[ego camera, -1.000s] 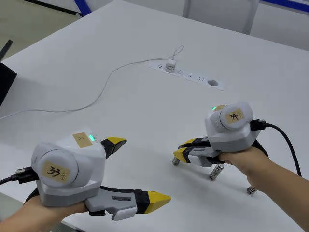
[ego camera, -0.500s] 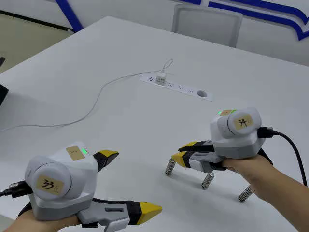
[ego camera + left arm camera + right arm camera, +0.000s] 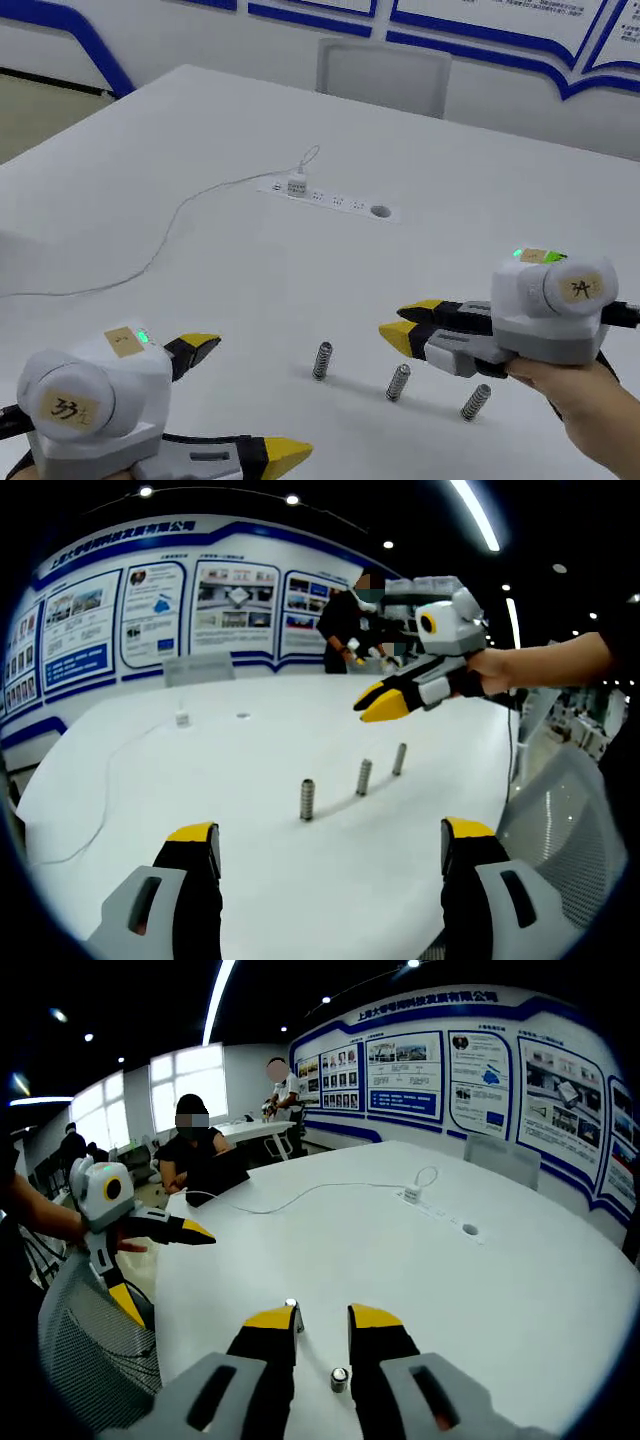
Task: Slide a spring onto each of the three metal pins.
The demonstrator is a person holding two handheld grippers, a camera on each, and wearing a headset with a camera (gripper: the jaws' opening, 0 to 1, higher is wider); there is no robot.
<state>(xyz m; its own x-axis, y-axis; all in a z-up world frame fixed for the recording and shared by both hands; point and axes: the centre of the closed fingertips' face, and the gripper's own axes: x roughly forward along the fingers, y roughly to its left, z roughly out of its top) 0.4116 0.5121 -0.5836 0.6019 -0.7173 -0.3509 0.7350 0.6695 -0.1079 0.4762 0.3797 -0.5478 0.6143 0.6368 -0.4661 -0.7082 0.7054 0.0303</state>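
Three metal springs stand upright in a row on the white table [image 3: 250, 280]: left [image 3: 321, 361], middle [image 3: 398, 382], right [image 3: 475, 401]. The pins inside them are hidden. The left gripper view has the same row [image 3: 364, 777]. My right gripper [image 3: 410, 322] hovers just above and behind the middle spring, its jaws a narrow gap apart and holding nothing. In its own view the right gripper [image 3: 323, 1318] has two spring tops [image 3: 339, 1378] below it. At the near left my left gripper [image 3: 240, 400] is wide open and holds nothing, well short of the springs.
A white power strip [image 3: 335, 200] with a plugged charger and a thin cable trailing left lies mid-table. A grey chair [image 3: 380, 75] stands at the far edge. Seated people and another table [image 3: 215, 1150] are beyond the left side.
The right gripper has risen and drawn back to the right, off the springs it was down among. All three springs stay standing. The head camera has tilted up.
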